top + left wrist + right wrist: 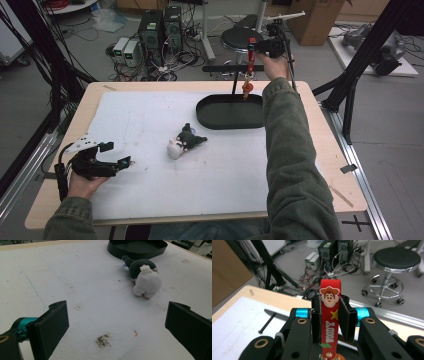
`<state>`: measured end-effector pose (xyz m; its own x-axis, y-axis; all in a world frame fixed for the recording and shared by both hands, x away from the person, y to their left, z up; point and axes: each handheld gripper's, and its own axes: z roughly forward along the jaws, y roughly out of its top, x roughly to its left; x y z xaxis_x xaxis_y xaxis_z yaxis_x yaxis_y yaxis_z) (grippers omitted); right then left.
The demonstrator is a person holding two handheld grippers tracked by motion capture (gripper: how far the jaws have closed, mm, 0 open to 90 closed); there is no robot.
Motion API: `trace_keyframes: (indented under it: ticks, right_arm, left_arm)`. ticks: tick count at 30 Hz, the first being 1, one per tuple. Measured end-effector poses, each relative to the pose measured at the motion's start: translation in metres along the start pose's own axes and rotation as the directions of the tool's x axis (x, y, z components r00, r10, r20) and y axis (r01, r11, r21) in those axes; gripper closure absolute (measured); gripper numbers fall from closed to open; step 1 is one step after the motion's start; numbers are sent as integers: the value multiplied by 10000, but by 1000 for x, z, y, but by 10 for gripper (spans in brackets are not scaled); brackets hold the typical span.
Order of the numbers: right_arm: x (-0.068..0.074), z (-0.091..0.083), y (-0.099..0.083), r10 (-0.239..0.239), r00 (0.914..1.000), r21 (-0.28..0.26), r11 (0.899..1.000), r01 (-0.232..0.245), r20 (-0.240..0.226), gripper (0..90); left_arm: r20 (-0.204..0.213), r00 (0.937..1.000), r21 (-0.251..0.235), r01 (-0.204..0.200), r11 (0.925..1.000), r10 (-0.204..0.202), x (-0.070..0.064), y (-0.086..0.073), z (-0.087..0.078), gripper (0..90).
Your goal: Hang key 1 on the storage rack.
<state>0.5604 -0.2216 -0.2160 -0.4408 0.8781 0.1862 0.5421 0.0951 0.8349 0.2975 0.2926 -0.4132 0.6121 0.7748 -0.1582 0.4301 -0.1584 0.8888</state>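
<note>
My right gripper [256, 49] is held high over the far edge of the table, shut on a red strap [329, 315] printed with a cowboy face and the word WOODY. The strap [251, 62] hangs down with an orange charm [247, 87] at its end, above the black oval tray [210, 114]. A small black-and-white plush toy [184, 142] lies on its side on the white mat, also seen as the plush toy [145, 277] ahead of my left gripper [117, 327]. That left gripper [119, 155] rests low at the table's left, open, nothing between its jaws.
A white mat [150, 190] covers most of the wooden table [330, 165]. The tray [137, 247] lies beyond the plush. A black rod [267, 322] lies on the mat near the far edge. A stool [395, 260], computers and cables stand on the floor beyond.
</note>
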Motion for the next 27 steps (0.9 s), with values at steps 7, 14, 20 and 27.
trace_keyframes:
  ticks: [7, 14, 20, 27]
  right_arm:
    - [-4, 11, -2, 563, 9974, -449, 9973, -583, -447, 719]
    - [11, -8, 1, 12, 9981, -831, 9965, -63, -619, 337]
    - [26, -14, -2, -517, 9918, -58, 9987, 514, -1170, 7]
    - [47, -24, -7, -2083, 9723, 228, 9770, 2118, -1066, 8]
  left_arm:
    - [-14, 10000, -52, 28, 10000, -28, 0, 0, -1, 54]
    - [-129, 9999, -27, 35, 10000, -35, 1, -1, -2, 54]
    - [-175, 9998, -74, 65, 10000, -67, 1, -1, -3, 54]
    - [-202, 9998, -10, 30, 10000, -30, 1, -1, -3, 54]
